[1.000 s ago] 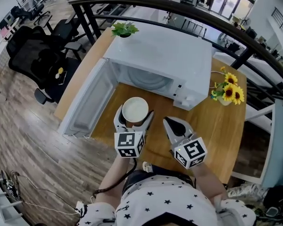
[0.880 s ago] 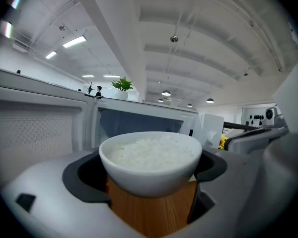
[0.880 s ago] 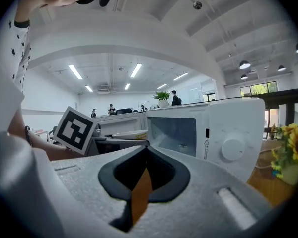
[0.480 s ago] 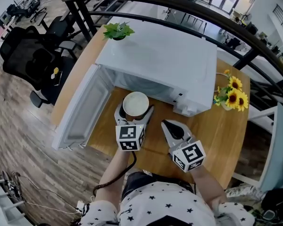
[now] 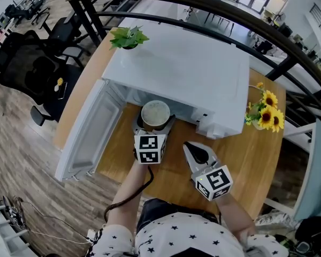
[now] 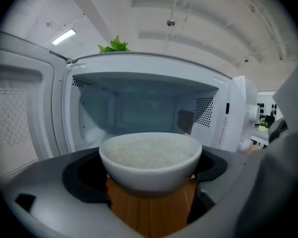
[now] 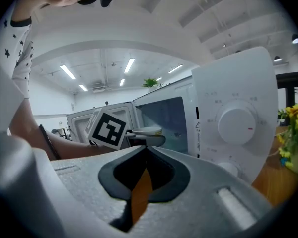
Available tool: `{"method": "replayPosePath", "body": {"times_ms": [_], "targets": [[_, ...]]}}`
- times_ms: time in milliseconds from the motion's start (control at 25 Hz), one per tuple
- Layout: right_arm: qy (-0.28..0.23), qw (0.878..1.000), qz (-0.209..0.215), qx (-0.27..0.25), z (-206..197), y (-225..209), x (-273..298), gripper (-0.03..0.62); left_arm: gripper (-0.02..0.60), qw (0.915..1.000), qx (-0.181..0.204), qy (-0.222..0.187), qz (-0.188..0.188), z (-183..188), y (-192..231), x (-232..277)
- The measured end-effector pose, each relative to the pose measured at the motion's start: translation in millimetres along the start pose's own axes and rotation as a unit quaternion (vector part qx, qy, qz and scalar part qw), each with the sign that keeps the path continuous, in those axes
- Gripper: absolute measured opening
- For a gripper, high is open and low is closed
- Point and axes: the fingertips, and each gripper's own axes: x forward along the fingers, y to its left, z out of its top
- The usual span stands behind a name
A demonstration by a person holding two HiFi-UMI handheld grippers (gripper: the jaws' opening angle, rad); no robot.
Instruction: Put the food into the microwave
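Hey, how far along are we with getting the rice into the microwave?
Done: the microwave door stands open. In hand: the left gripper holds the bowl of rice at the cavity mouth. Left: set it inside, let go, close the door. The right gripper is shut, empty.

No words, brands or numbers can be read. The microwave [image 5: 187,68] has a small warning triangle [image 7: 197,127] on its control panel [image 7: 228,83], and the faint print around the dial [image 7: 237,124] is too small to read. The left cube [image 5: 150,148] and the right cube [image 5: 214,182] bear black-and-white square code markers.
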Motion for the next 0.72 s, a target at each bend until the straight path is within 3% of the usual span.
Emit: {"method": "replayPosePath", "body": {"times_ms": [720], "targets": [[0.018, 1.000, 0.002, 0.011, -11, -12, 5, 0.005, 0.503, 0.9990, 0.021, 0.040, 0.008, -8, 12, 61]]}}
